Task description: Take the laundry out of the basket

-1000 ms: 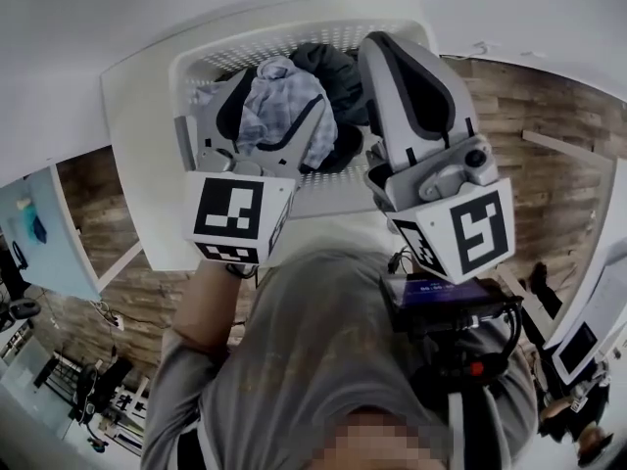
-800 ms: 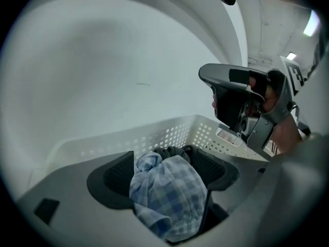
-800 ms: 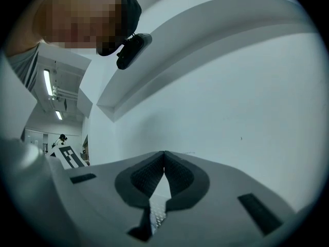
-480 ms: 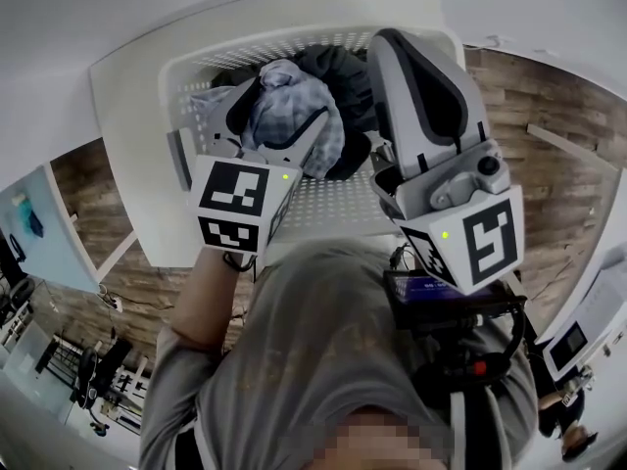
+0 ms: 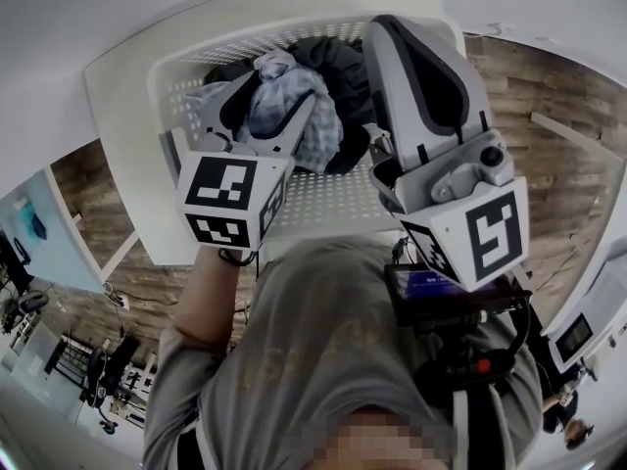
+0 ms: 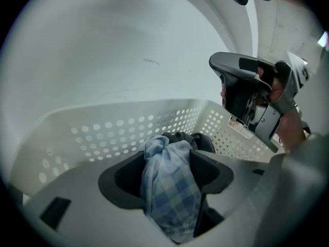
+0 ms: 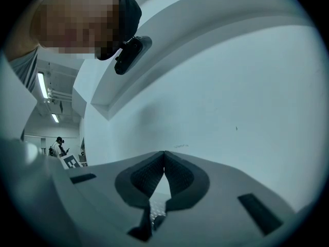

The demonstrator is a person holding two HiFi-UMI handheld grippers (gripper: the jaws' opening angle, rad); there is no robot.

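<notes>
The checked cloth (image 6: pixel 169 189) is found bunched at the top of the pile inside the white basket (image 6: pixel 128 127), which is set on a white tabletop (image 5: pixel 122 116). A dark garment (image 5: pixel 338 67) is seen just behind and under the cloth, also within the basket walls.

Compared with a second ago, the left tool (image 6: pixel 169 170) has been lowered over the pile, and its jaws have just been closing. The cloth is now taken between the two dark pads, with the fabric filling the gap from one pad to the other. The jaws are therefore held fairly wide, on a thick bundle. It appears that the cloth is pinched, though how firmly cannot be judged from these views.

The right tool (image 7: pixel 163 161) is kept level above the right side of the basket, aimed at the bare wall. Its jaws are closed tip to tip, and nothing is held between them.

The grasp is judged to be made or very nearly made, but nothing has yet been lifted out. All the laundry is still in the basket, so the task is only at its first piece. A lift clear of the rim is what the next move would call for, and the dark garment may be dragged along if the fabrics are tangled
</notes>
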